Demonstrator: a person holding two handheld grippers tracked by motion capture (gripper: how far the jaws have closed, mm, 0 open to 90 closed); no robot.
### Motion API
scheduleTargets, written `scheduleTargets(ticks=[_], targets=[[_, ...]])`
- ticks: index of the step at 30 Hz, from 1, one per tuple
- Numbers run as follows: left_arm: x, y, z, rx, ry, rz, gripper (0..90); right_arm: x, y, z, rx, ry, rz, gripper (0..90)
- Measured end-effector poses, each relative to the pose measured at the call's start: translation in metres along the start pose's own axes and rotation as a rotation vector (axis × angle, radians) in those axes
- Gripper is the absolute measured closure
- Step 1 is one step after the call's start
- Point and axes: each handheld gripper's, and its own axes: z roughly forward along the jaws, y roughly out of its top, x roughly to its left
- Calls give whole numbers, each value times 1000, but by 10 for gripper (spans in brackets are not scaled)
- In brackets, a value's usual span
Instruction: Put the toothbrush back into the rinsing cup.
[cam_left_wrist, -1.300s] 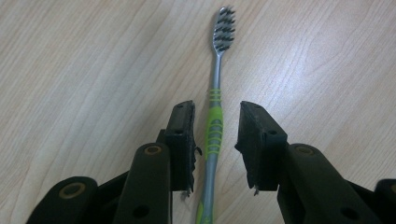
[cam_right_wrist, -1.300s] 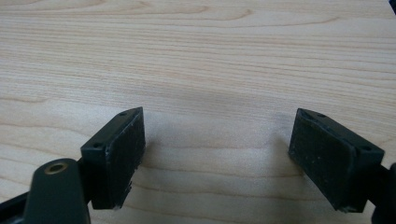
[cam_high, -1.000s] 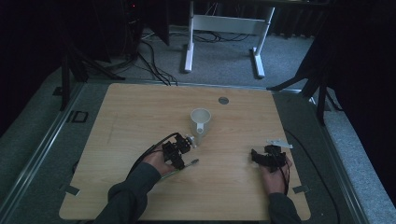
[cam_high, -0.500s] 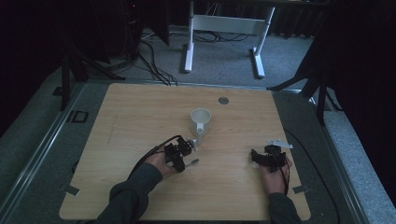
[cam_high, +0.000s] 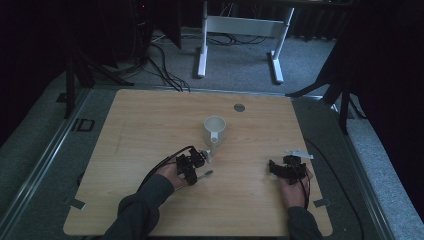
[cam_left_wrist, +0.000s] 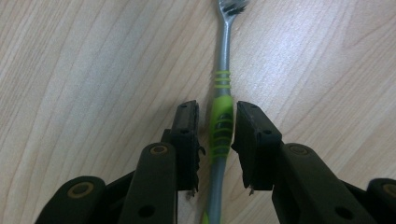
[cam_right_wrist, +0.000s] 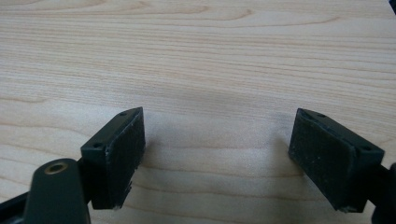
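A toothbrush (cam_left_wrist: 222, 126) with a grey handle and a green ribbed grip lies flat on the wooden table (cam_high: 150, 125), its bristle head (cam_left_wrist: 231, 6) pointing away from me. My left gripper (cam_left_wrist: 215, 140) straddles the green grip. Its jaws are narrow, with a thin gap still showing on the left side, so it is open. In the high view the left gripper (cam_high: 196, 173) sits near the table's middle, with the toothbrush (cam_high: 206, 174) poking out to its right. My right gripper (cam_right_wrist: 217, 154) stands wide open over bare wood, and appears at the right in the high view (cam_high: 278, 168).
A white mug (cam_high: 215, 129) stands upright just beyond the left gripper, handle toward me. A small round grey disc (cam_high: 239, 107) lies near the table's far edge. A white desk frame (cam_high: 240, 30) and cables sit on the floor behind.
The left gripper has edged slightly toward me over the toothbrush. The right gripper has kept still.
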Motion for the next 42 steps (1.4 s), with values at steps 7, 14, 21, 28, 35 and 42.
scheduleTargets(ticks=[7, 14, 21, 28, 35, 42], targets=[[1, 1, 3, 14, 7, 4, 730, 0, 0, 0, 0, 0, -1, 180], [3, 2, 6, 15, 4, 1, 762, 0, 0, 0, 0, 0, -1, 181], [3, 1, 5, 9, 16, 8, 787, 0, 0, 0, 0, 0, 0, 181], [6, -2, -5, -31, 30, -19, 789, 0, 0, 0, 0, 0, 0, 181], [9, -6, -14, -76, 35, -41, 789, 0, 0, 0, 0, 0, 0, 180], [10, -8, -23, -121, 52, -49, 789, 0, 0, 0, 0, 0, 0, 181]])
